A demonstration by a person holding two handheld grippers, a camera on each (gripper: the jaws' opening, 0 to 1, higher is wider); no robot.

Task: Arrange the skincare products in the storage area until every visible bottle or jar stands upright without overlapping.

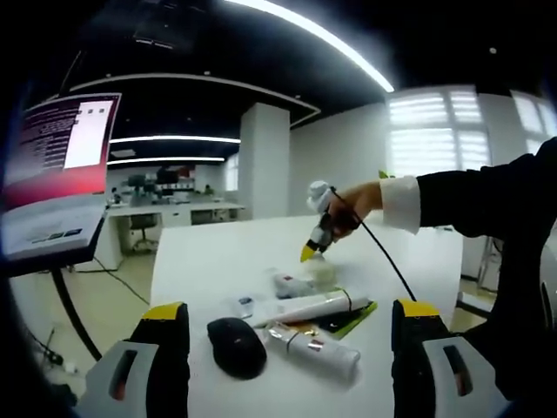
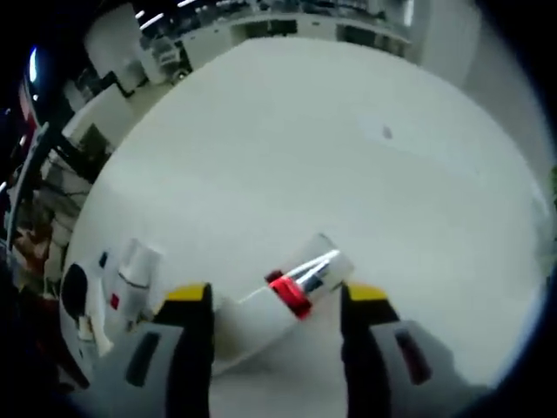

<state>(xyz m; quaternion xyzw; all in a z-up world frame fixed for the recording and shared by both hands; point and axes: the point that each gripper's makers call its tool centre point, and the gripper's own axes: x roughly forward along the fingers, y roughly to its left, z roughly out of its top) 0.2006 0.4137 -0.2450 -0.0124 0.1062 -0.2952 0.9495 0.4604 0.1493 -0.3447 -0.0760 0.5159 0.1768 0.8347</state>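
We see the right gripper (image 2: 274, 326) with jaws spread around a lying bottle (image 2: 296, 292), lower centre; bare table (image 2: 348, 157) above. Left gripper (image 1: 291, 335) released, tubes (image 1: 305, 306) centre-low beside a mouse (image 1: 236, 346).

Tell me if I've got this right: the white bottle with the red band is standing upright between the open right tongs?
Not quite. In the right gripper view the white bottle with the red band is lying on its side on the white table, not standing upright. It does lie between the open right tongs.
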